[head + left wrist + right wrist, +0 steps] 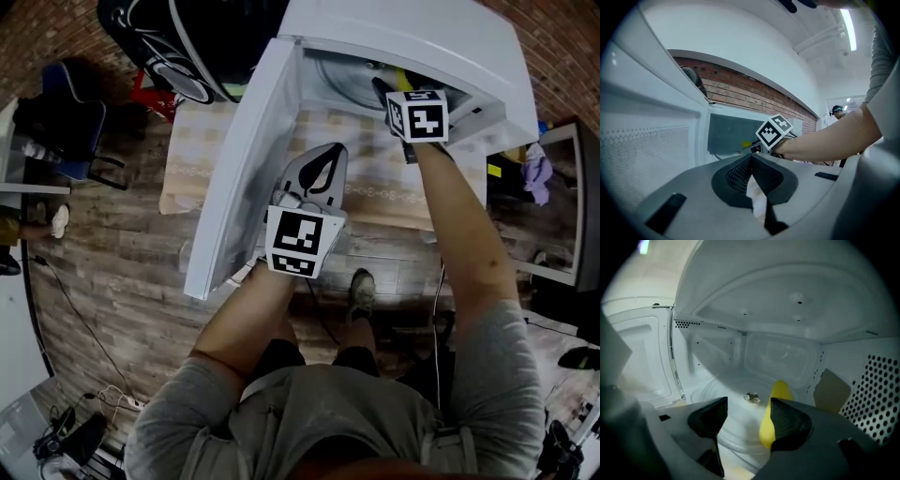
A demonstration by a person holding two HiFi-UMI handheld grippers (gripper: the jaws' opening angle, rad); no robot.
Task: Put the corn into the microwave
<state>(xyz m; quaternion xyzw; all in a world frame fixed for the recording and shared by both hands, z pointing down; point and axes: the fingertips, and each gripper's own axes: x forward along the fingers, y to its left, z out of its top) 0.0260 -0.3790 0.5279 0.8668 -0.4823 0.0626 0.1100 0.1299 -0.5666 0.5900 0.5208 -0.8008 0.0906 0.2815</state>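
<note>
**Corn inside the microwave, my right jaws open**

My right gripper (743, 414) reaches into the microwave (403, 37). Its jaws stand well apart and grip nothing – the corn (768, 423) lies on the glass plate (724, 397), against the inner side of the right jaw. My left gripper (751, 158) is closed on nothing, beside the open door (239, 159).

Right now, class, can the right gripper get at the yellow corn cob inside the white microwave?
Probably yes: the right gripper is inside the white microwave, jaws apart, the yellow corn cob beside one jaw, nothing between.
</note>
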